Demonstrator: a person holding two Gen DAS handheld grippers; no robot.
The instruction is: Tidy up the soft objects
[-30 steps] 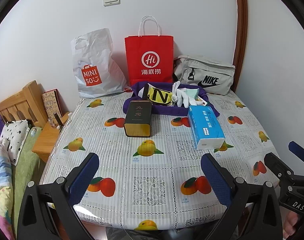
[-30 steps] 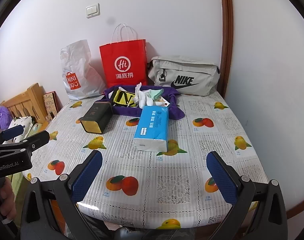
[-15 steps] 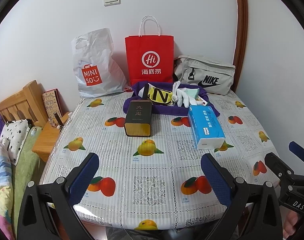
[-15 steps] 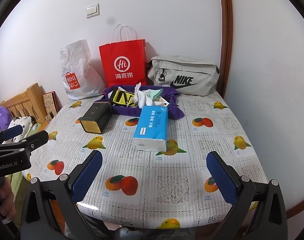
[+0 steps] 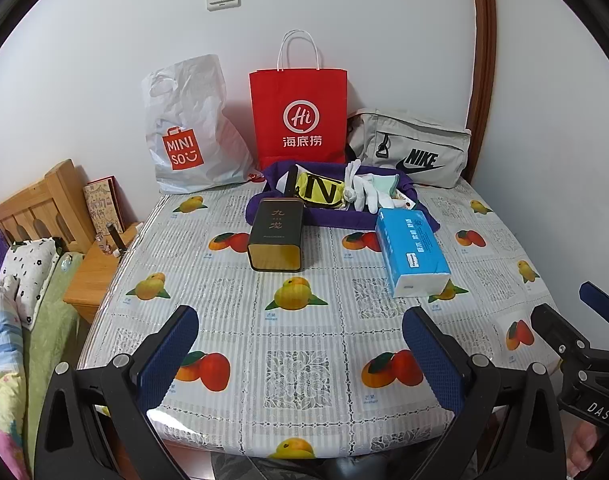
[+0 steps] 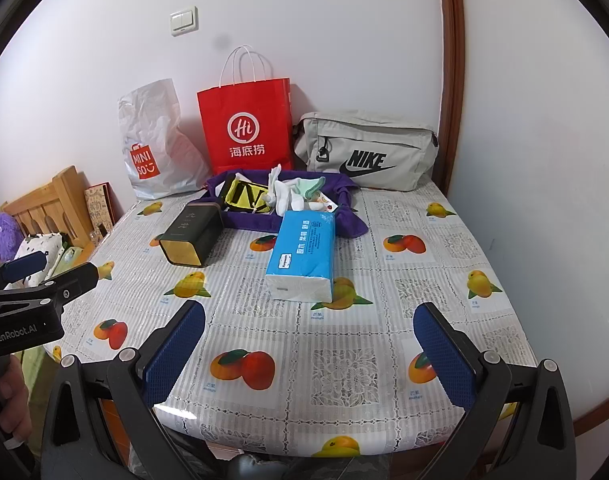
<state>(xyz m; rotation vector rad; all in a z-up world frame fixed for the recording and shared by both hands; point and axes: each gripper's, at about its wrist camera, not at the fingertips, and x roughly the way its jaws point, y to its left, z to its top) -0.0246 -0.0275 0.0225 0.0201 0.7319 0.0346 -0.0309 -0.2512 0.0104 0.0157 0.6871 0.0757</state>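
Claws both hover at the near edge of the counter (image 5: 304,344), each with jaws spread wide and nothing between them: left claw (image 5: 300,360), right claw (image 6: 308,354). Fruit-print cloth covers the counter; near half is bare, so open room in front of both claws. Soft objects sit at the far middle in a purple fabric tray (image 5: 336,218): white gloves (image 5: 360,192), a yellow-black cloth item (image 5: 320,192), a pale green piece (image 6: 314,186). Dark tea tin (image 5: 276,236) lies on its side just in front of the tray's left part, touching or nearly so. Blue tissue pack (image 5: 412,256) lies in front of the tray's right end, angled toward the near edge. Along the far edge against the wall: white Miniso bag (image 5: 188,136), red paper bag (image 5: 300,116), grey Nike bag (image 5: 412,152). Right edge of counter runs close to a side wall with brown wood trim (image 6: 450,64).

Left wrist view shows the counter's left edge dropping to a wooden nightstand (image 5: 92,276), headboard (image 5: 36,204) and bedding (image 5: 8,320); right claw appears only as a black tip at the right border. Right wrist view shows the left claw's side with the holder's hand (image 6: 8,404) at lower left, plus more of the right counter edge and a purple plush (image 6: 4,236).
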